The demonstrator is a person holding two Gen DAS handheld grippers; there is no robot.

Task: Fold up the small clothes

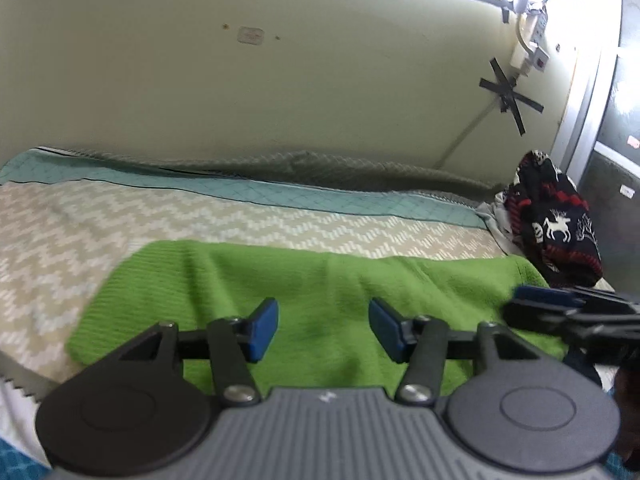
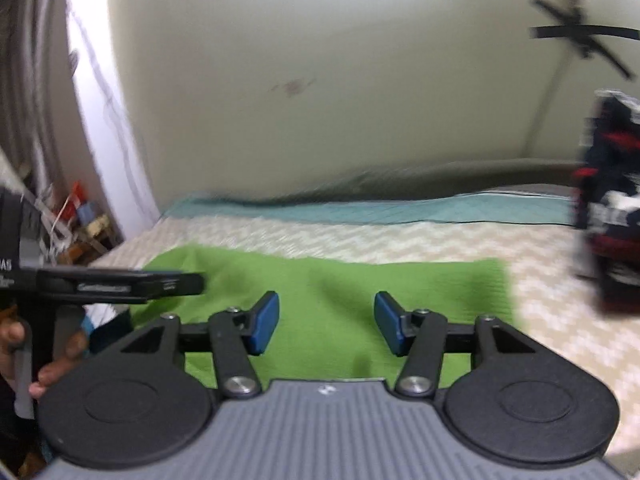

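On the bed [image 1: 240, 216], which has a beige-and-white zigzag cover with a teal quilted strip along the wall side, a bright green knit garment [image 1: 320, 280] is spread out flat-ish with a few soft ridges in it. Both grippers hang just over its near edge. Left gripper [image 1: 323, 329] has its blue-padded jaws standing partly apart with nothing pinched between them, just green fabric visible below the gap. Right gripper [image 2: 326, 329] looks the same: jaws partway apart, nothing in them, green cloth underneath. From the right wrist view you can also see the left gripper poking in from the left, with the person's hand [image 2: 52, 356] wrapped round its handle. Off to the right of the green piece sits a dark bundle of clothes [image 1: 556, 220] with a white reindeer and red pattern, close to the garment's corner. Pale wall [image 1: 280, 80] behind, with black tape crosses [image 1: 510, 94] holding a cable.
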